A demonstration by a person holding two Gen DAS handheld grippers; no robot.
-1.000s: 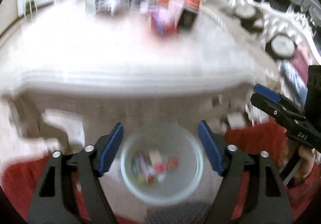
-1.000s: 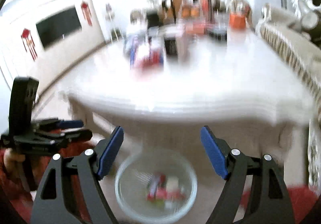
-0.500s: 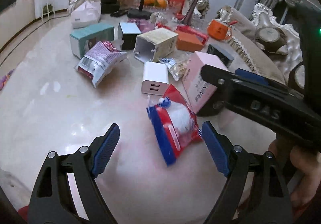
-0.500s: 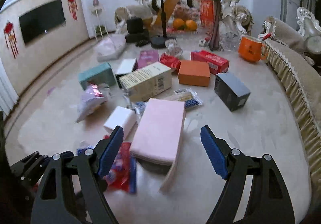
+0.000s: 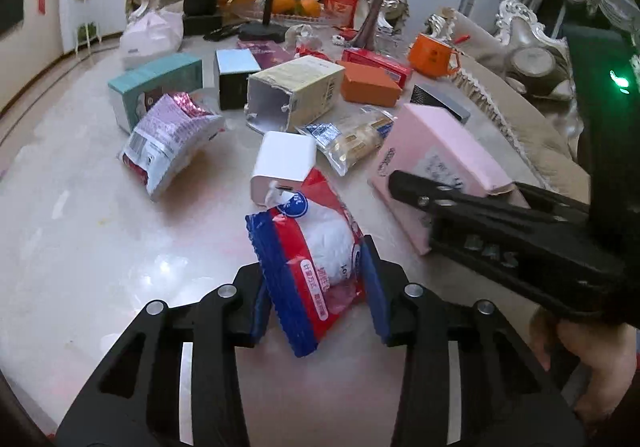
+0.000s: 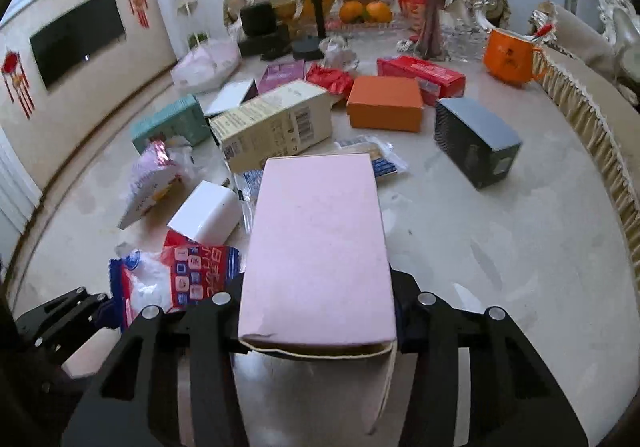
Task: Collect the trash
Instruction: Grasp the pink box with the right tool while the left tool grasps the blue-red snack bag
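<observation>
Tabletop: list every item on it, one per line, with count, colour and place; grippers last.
Snack bag: 1, red-blue, near edge.
Pink box: 1, beside it.
White box: 1, behind the bag.
Purple pouch: 1, left.
Cream carton: 1, centre.
Teal box: 1, left rear.
Orange box: 1, centre rear.
Grey box: 1, right.
Orange mug: 1, far right.
Left gripper: closing on the snack bag.
Right gripper: closing on the pink box.

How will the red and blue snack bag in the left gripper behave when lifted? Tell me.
The red and blue snack bag is probably floppy: its film is crinkled and puffy. It is likely light for its size. Glossy plastic may slip between the left gripper pads.
</observation>
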